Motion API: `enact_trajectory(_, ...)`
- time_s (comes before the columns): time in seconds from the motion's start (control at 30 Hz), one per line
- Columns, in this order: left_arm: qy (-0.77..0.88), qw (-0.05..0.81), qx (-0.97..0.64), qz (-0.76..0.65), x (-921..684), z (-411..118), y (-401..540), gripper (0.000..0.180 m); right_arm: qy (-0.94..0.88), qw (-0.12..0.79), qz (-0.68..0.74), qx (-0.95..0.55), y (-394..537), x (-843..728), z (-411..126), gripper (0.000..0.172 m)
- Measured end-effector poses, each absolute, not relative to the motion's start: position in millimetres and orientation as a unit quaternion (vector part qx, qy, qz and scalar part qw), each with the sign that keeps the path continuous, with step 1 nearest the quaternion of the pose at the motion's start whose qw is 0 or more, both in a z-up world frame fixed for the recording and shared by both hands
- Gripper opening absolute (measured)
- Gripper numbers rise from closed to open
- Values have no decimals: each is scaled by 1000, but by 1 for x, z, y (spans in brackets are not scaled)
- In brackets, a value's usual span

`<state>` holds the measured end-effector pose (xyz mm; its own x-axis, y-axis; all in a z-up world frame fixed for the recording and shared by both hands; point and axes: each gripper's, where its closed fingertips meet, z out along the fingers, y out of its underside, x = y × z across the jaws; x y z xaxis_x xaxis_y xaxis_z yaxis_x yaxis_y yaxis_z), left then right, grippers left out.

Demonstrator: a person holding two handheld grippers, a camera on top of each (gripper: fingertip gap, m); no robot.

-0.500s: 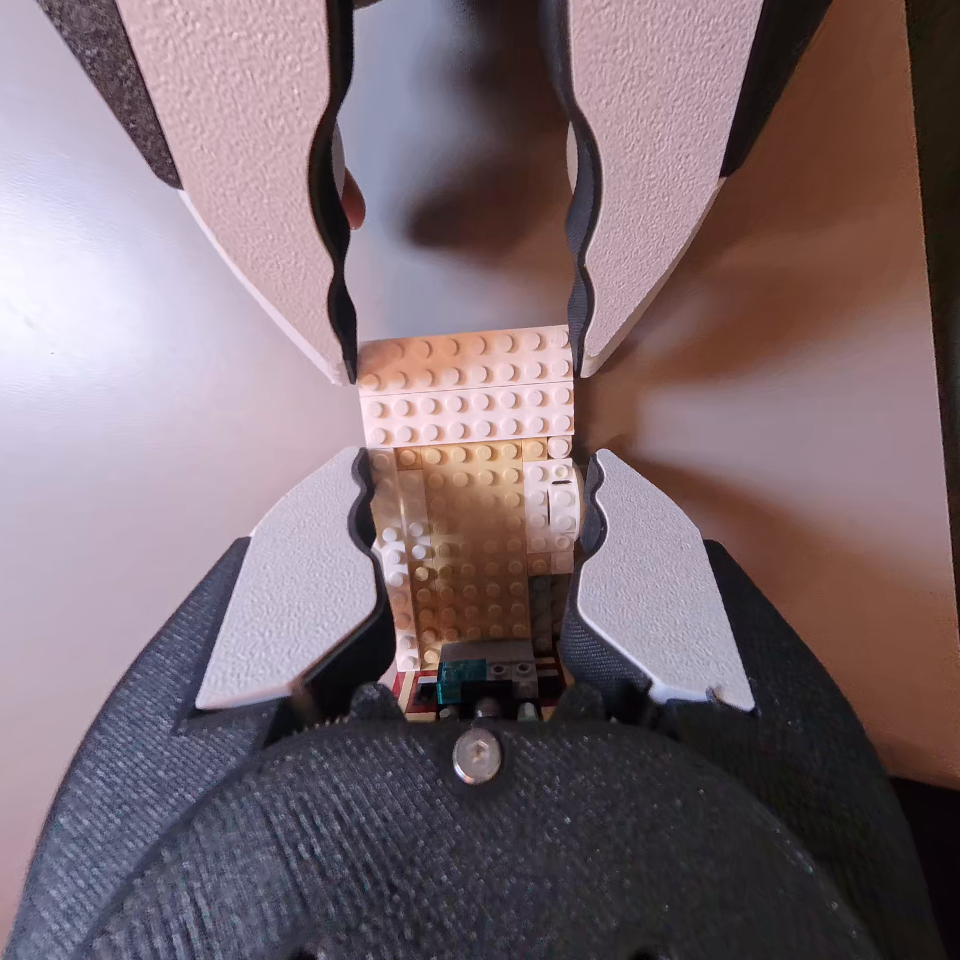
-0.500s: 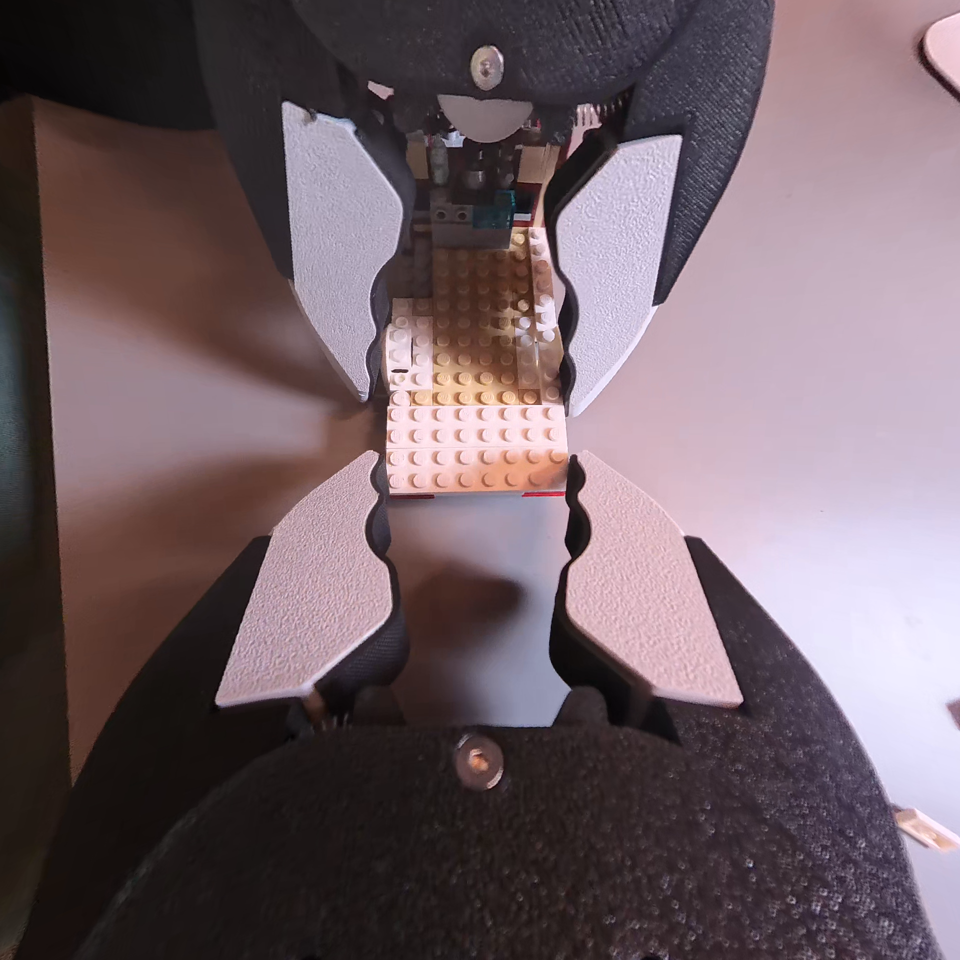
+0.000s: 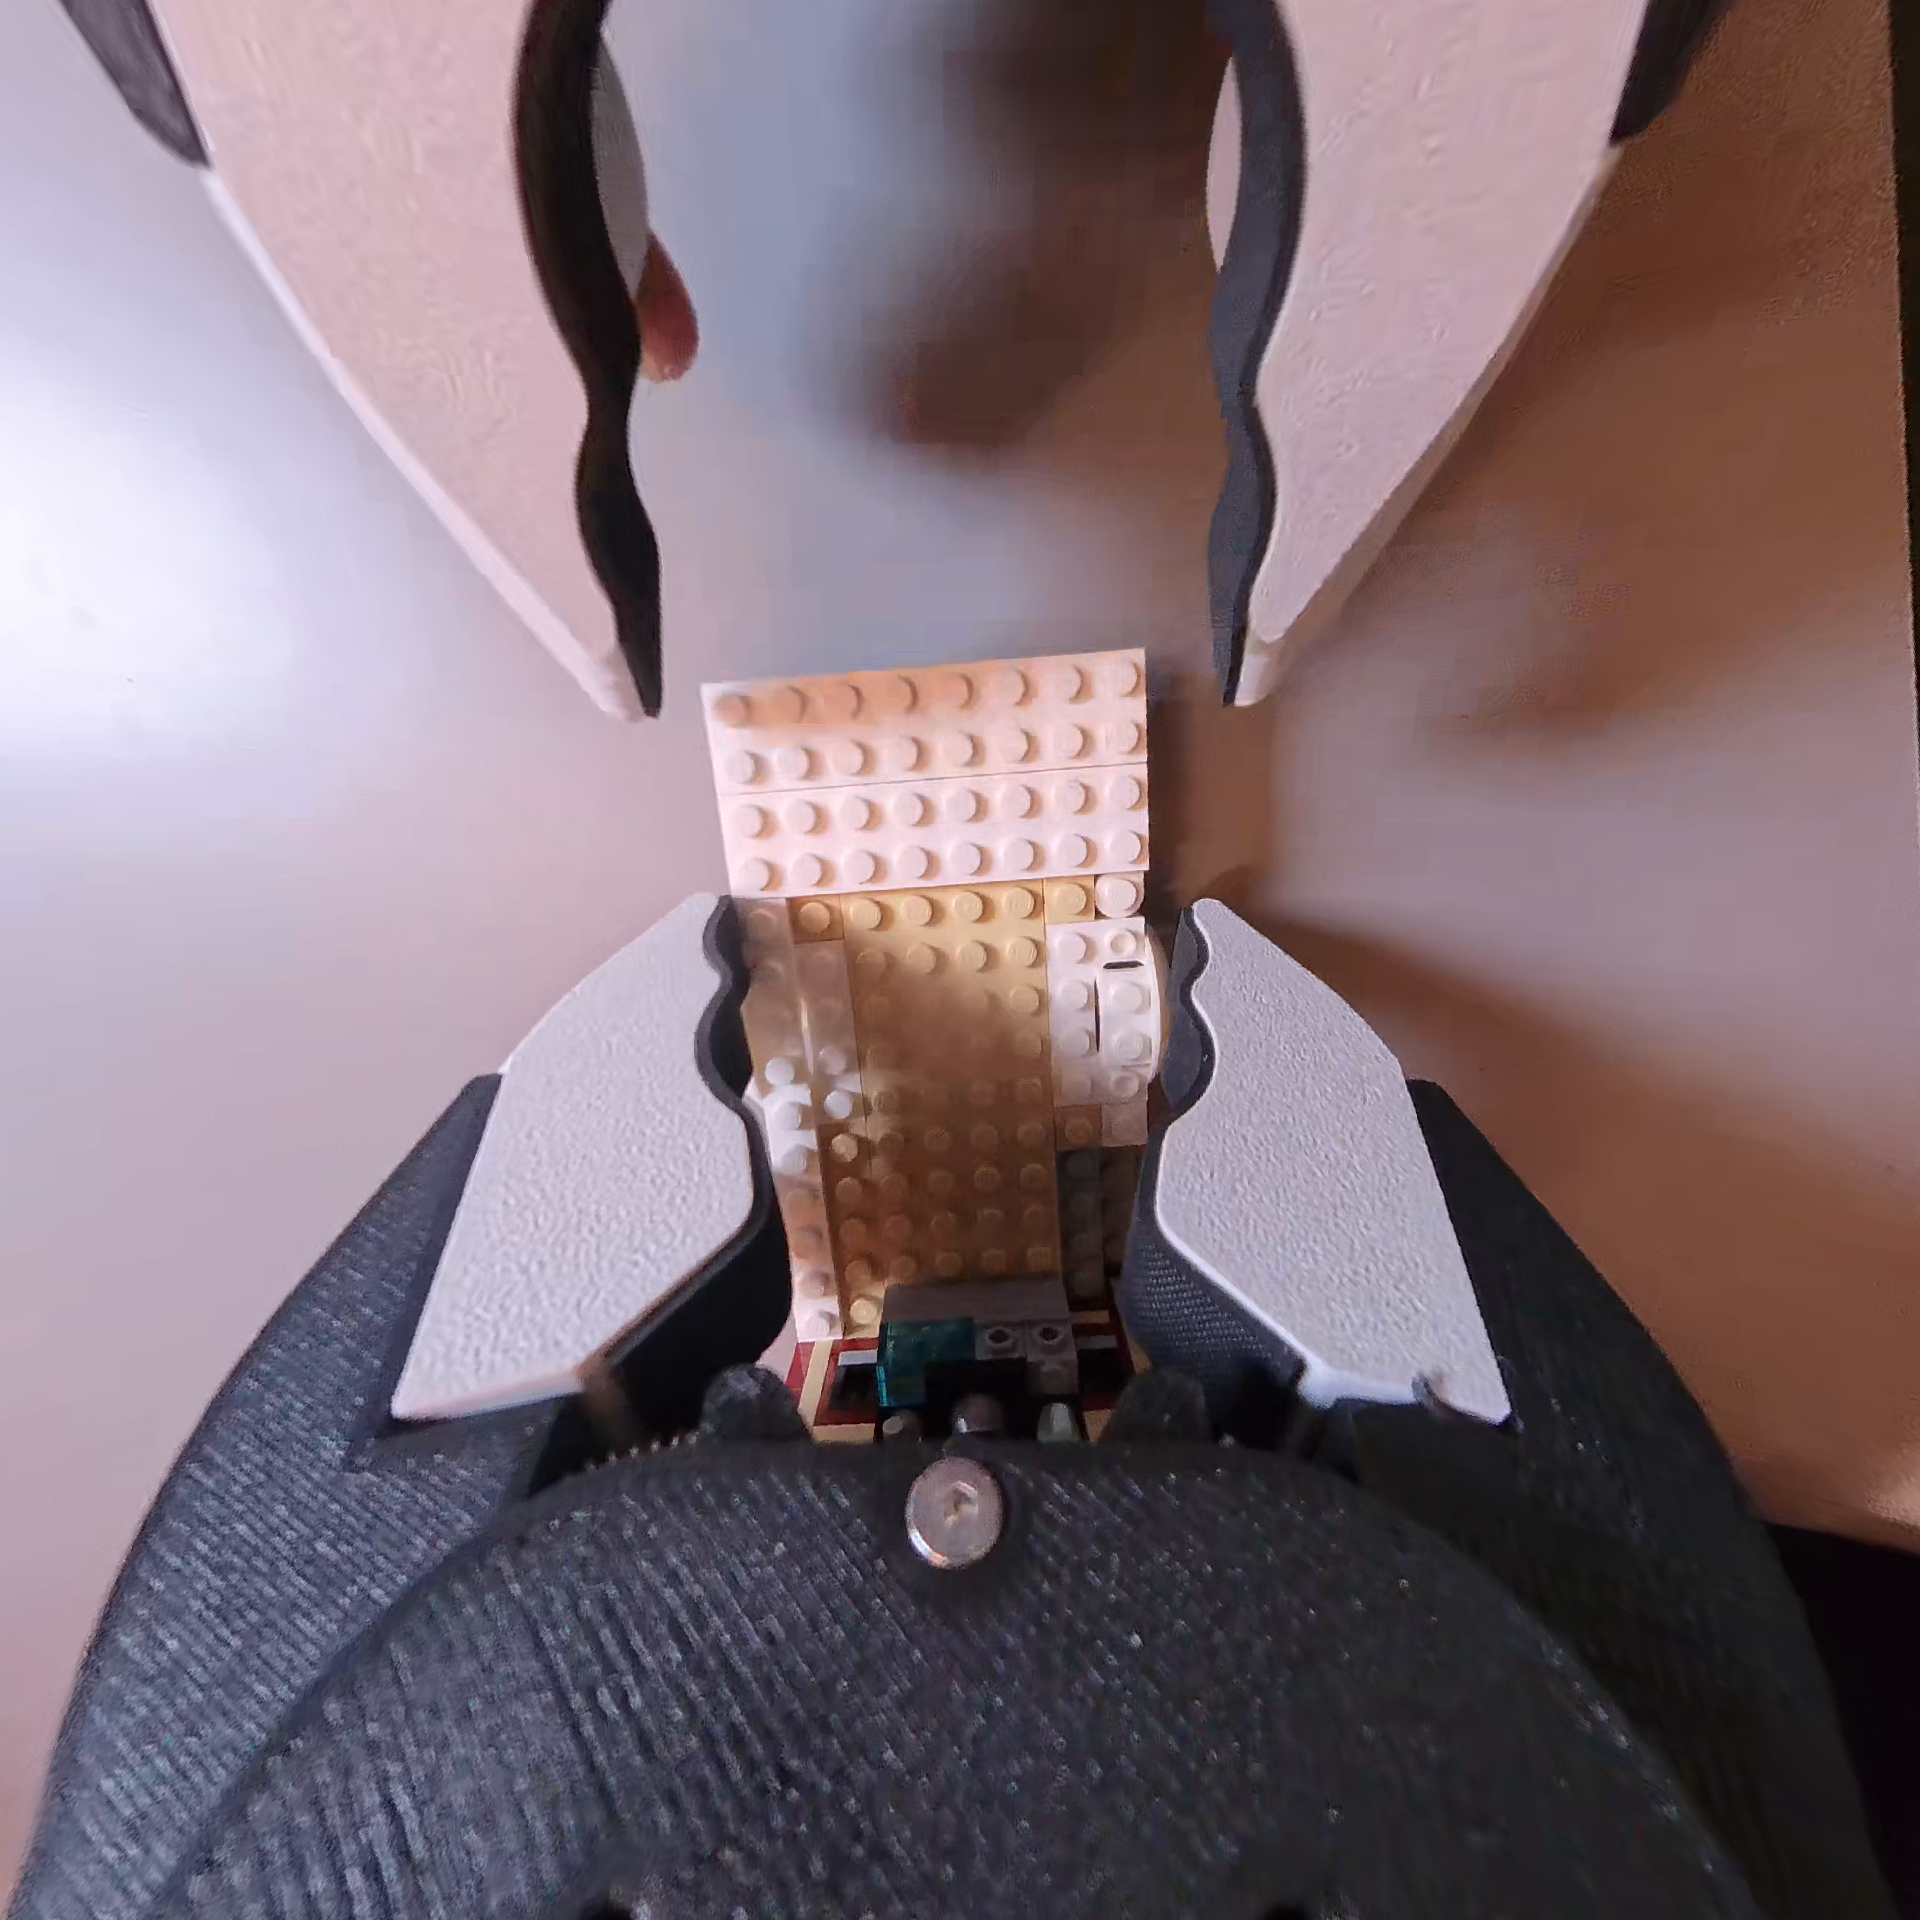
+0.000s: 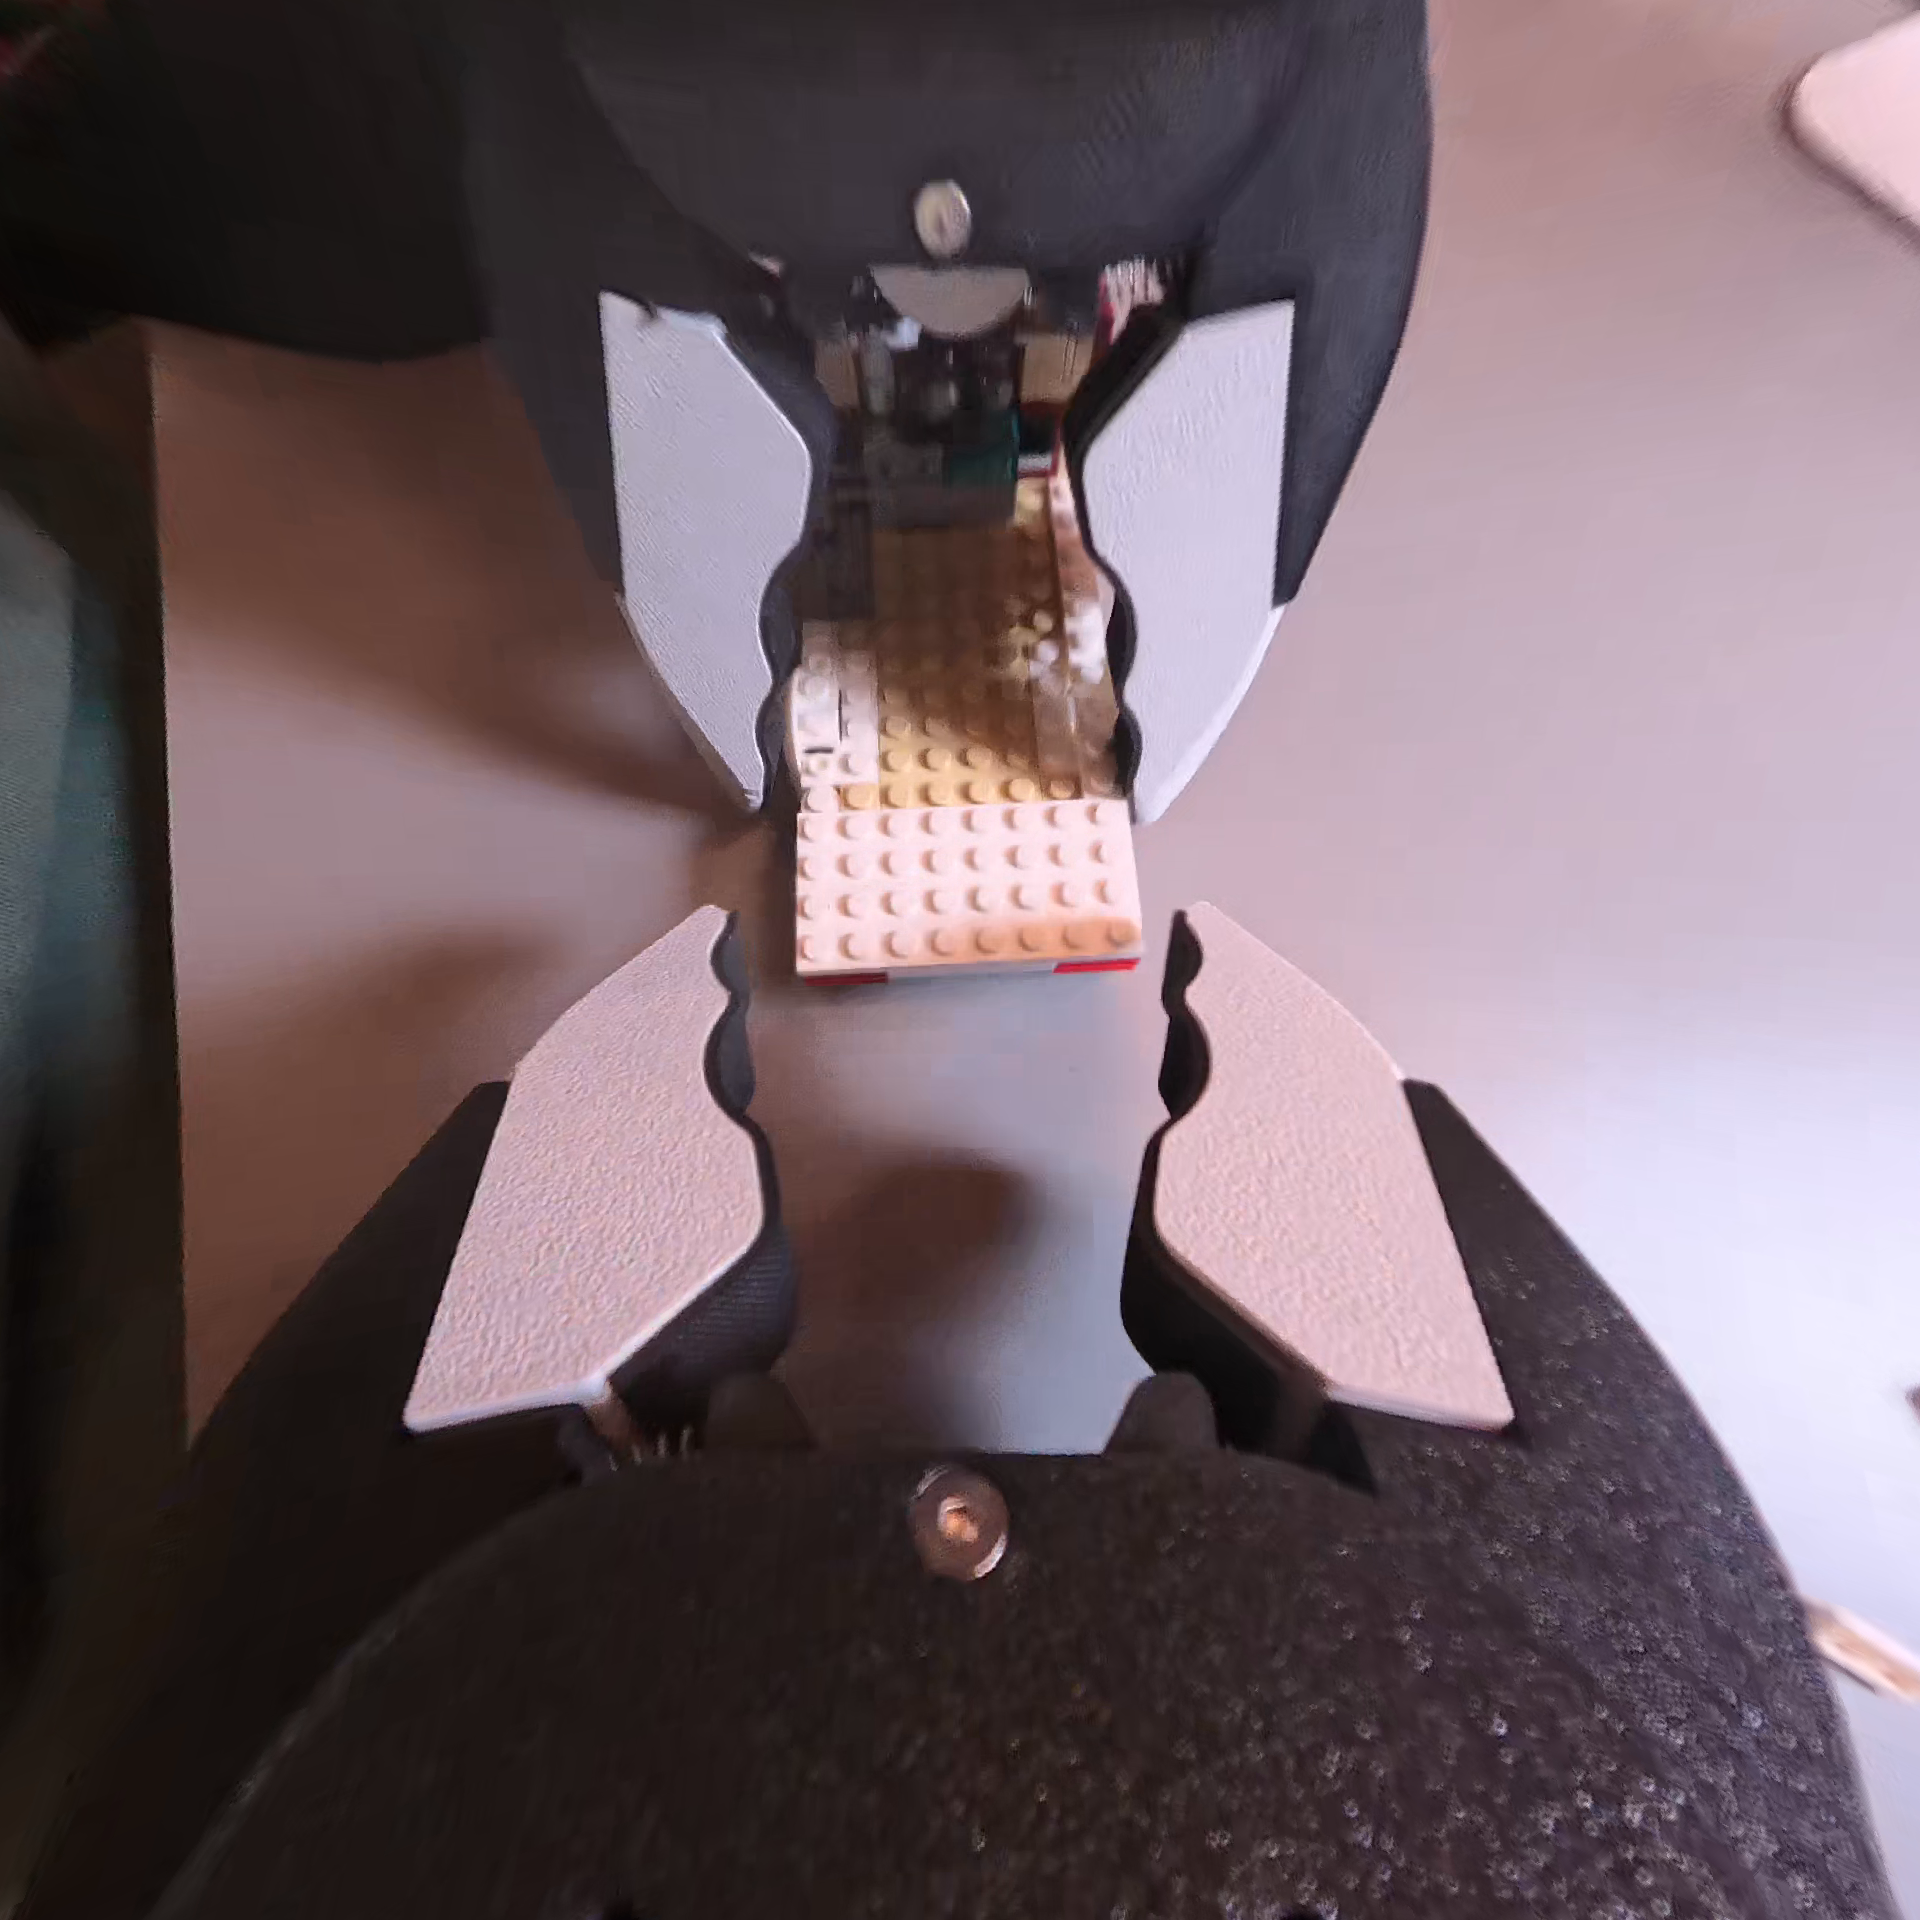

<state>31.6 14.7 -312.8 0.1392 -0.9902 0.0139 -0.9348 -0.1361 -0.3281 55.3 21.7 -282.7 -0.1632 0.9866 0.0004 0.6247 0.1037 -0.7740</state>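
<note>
A flat brick model (image 3: 935, 1039) of tan and white studded plates, with grey and teal pieces at its near end, lies on the table (image 3: 260, 831). My left gripper (image 3: 956, 914) is shut on the model's middle, with both dark pads against its sides. The right wrist view shows the same grip (image 4: 948, 808). My right gripper (image 4: 951, 920) is open and empty, just short of the model's white end (image 4: 966, 883), with a clear gap on each side. It also shows at the top of the left wrist view (image 3: 935, 701).
A white rounded object (image 4: 1870, 125) lies at the far right of the table. A small pale piece (image 4: 1870, 1652) lies at the right edge. The table's edge and the dark drop beyond it run along the left (image 4: 83, 935). A person's fingertip (image 3: 665, 312) shows behind the right gripper. My hands' fingertips stand some 4 centimeters from each other. The small pale piece (image 4: 1870, 1652) sits 15 centimeters or so from the ends of my right fingers.
My right gripper's pads were against the model's white end. They have spread apart and drawn back off it. My left gripper and the model have not moved.
</note>
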Motion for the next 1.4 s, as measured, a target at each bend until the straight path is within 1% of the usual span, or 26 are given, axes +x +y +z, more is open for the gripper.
enact_trajectory(0.07,648,122,-743,-116,32,-313,15,79,-687,246,331,-598,19,54,-292,78)
enact_trajectory(0.13,648,124,-742,-117,32,-313,15,79,-686,244,322,-606,23,51,-295,68)
enact_trajectory(0.2,645,126,-744,-120,32,-313,15,79,-688,244,321,-603,24,51,-295,68)
enact_trajectory(0.47,651,114,-741,-123,31,-313,14,79,-705,301,314,-561,22,49,-291,65)
enact_trajectory(0.63,647,117,-742,-131,31,-313,14,79,-708,319,311,-548,21,49,-289,62)
enact_trajectory(0.73,647,116,-742,-132,32,-313,15,79,-698,302,323,-563,22,49,-289,64)
enact_trajectory(0.8,650,118,-739,-129,31,-313,14,79,-683,286,334,-583,25,47,-289,80)
enact_trajectory(0.87,650,119,-739,-129,31,-313,15,79,-681,260,341,-593,24,48,-292,77)
enact_trajectory(0.9,649,120,-740,-130,31,-313,15,79,-686,249,336,-596,23,49,-295,70)
enact_trajectory(0.97,648,121,-741,-129,31,-313,15,79,-688,248,327,-599,23,49,-297,69)
enact_trajectory(1.3,652,115,-737,-137,31,-313,15,79,-706,348,310,-534,19,45,-282,68)
enact_trajectory(1.4,658,114,-731,-138,31,-313,14,79,-710,342,305,-535,19,47,-285,69)
